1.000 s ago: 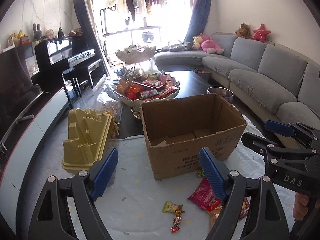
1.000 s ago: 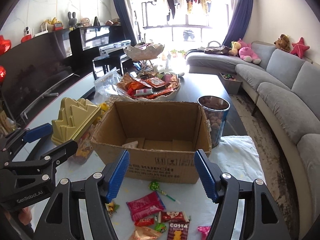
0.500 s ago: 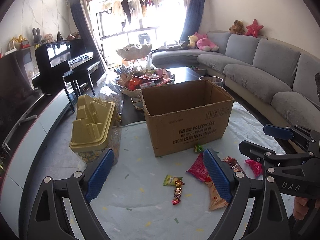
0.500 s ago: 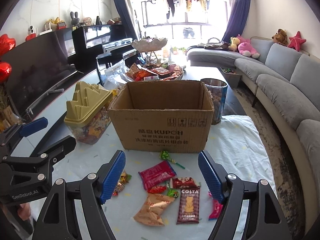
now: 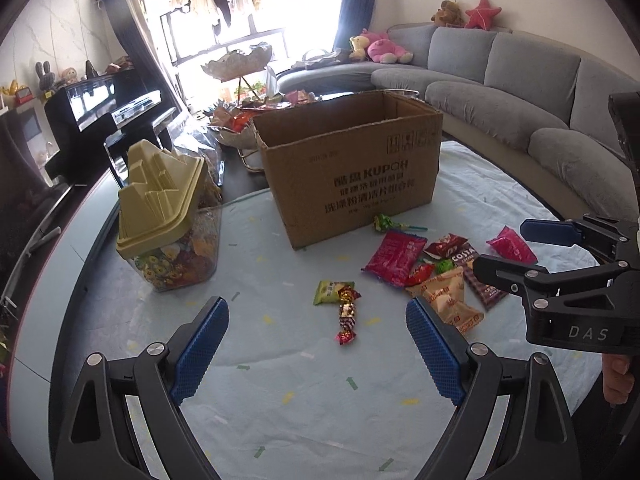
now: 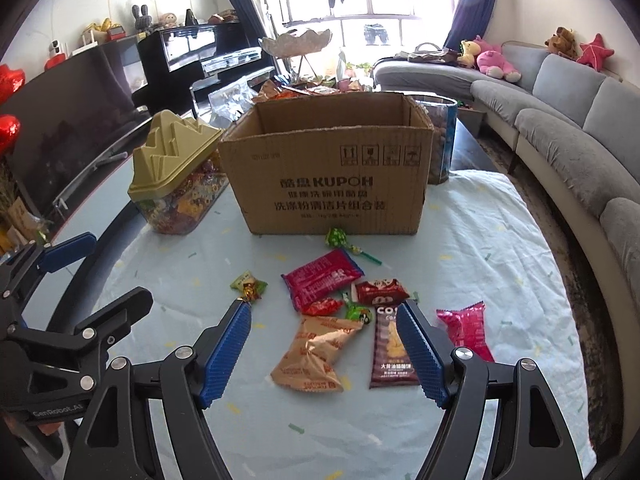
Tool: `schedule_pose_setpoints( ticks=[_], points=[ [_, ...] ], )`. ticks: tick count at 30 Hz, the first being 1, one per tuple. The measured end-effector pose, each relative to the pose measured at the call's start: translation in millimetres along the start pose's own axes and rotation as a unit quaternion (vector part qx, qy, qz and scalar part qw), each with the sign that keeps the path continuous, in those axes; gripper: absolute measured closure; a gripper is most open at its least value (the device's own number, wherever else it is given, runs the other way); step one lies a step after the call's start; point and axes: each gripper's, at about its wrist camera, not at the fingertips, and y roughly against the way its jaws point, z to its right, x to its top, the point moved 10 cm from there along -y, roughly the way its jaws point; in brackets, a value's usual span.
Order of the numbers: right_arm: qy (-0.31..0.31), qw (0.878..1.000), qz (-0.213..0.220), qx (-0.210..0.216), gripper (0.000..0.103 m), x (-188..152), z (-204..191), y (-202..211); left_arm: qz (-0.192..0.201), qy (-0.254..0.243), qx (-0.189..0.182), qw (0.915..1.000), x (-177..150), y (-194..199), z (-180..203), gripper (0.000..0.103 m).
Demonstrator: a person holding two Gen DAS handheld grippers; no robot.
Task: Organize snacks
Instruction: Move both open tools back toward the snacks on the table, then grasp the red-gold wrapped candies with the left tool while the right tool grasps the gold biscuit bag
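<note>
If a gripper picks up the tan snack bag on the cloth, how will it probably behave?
The tan snack bag looks puffed and creased, so it is probably light and will dent under the pads. Its shiny film may slip. The contents are likely fragile, so a gentle grip seems wise.

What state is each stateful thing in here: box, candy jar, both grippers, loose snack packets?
Cardboard box: upright, top flaps open.
Candy jar: green lid on, packed with sweets.
Left gripper: open, nothing between its pads; jaws just opened wider.
Right gripper: open, above the tan packet, not gripping; jaws just opened wider.
Snack packets: sealed, lying loose on the cloth outside the box.
</note>
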Motion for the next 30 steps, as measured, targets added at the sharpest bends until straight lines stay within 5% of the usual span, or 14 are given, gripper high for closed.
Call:
schedule_pose_setpoints(
  ticks=[8, 30],
  points=[
    [-0.004, 0.999, -0.038, 0.0, 0.027, -29, -1, -21, -0.029, 0.015, -0.026, 0.9991, -23, -29, 2, 0.013],
    [-0.021, 0.995, -0.094, 0.002, 0.027, -56, -3, -78, -0.089, 0.023, -0.067, 0.9935, -48, -103, 8, 0.043]
  ],
)
